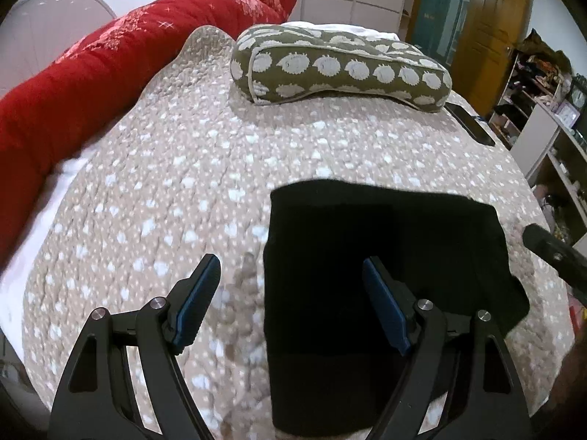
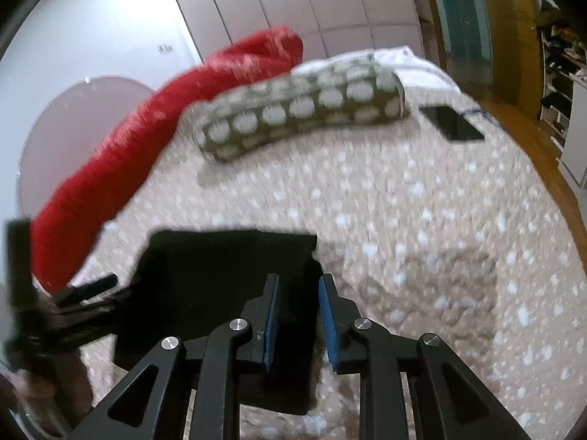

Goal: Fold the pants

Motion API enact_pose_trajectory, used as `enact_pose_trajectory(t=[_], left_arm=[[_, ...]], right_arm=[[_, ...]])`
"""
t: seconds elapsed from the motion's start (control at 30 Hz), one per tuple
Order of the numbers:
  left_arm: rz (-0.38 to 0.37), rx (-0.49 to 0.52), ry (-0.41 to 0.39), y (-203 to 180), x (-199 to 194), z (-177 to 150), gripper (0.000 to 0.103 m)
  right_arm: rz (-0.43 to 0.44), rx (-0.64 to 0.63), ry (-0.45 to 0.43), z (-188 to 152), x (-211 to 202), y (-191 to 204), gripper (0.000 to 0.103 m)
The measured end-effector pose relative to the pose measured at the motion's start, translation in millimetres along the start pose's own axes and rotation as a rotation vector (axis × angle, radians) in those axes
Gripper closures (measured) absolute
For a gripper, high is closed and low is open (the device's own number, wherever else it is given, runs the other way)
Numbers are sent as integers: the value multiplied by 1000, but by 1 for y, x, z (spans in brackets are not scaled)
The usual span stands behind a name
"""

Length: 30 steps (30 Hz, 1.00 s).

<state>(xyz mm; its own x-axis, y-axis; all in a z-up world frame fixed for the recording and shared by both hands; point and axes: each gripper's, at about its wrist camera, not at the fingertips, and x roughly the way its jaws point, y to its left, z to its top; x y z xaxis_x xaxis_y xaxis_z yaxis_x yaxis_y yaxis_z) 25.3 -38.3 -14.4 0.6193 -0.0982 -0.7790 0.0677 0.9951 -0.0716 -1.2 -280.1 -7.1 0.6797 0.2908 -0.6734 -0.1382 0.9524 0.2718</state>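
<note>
**Folded black pants on the quilt, both grippers above them**

The pants (image 1: pixel 370 293) lie as a flat, dark rectangle on the spotted beige quilt (image 1: pixel 176 190). The left gripper (image 1: pixel 291 306) stands wide with nothing between its pads; the left edge of the pants runs up between its fingers, so the right-hand finger is over the cloth and the left-hand one over bare quilt. The far edge of the pants is straight and lies ahead of the fingertips.

The right gripper (image 2: pixel 298 317) is narrow, its blue pads a small gap apart. The right edge of the pants passes between them, but the blur makes it impossible to tell whether the pads touch the cloth. Its left finger is over the pants, its right finger at the edge of the quilt beside them.

Ahead of both grippers the quilt is open up to the green pillow (image 1: pixel 337 69). Left of the left gripper a broad stretch of quilt reaches a rolled red blanket (image 1: pixel 91 84). Ahead and right of the right gripper a dark phone (image 2: pixel 451 123) lies flat near the bed's edge, well apart from the pants. Shelves (image 1: pixel 550 110) crowded with small things stand beyond the bed on the right; what they hold is too small to tell
</note>
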Motion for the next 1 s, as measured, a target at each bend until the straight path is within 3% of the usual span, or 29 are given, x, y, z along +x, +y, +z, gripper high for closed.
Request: enact_pose_trajectory(t=[0.13,0.3,0.37,0.57,0.73,0.87,1.0], left_arm=[[-4,13,8,-7,12,6,23],[-18,26,22,-13,24,6,19],[-24,20,22,-12,26,6,17],[-34,10,22,-10,26,5,17],[-41,1,18,-9,24,2,17],[-56,-9,19,-9,22,-2,17],[-72,1,35,-5,12,-6,17]], right_arm=[[76,-90,-2,6,4,27,83],[-14,-92,115,0,52,27,82],[8,-45,115,-2,59,16,82],[32,-73,129,-6,31,21,82],[43,-129,140,-33,4,36,82],[14,-163,168,-54,8,37,82],[34,-150,154,-50,5,33,82]])
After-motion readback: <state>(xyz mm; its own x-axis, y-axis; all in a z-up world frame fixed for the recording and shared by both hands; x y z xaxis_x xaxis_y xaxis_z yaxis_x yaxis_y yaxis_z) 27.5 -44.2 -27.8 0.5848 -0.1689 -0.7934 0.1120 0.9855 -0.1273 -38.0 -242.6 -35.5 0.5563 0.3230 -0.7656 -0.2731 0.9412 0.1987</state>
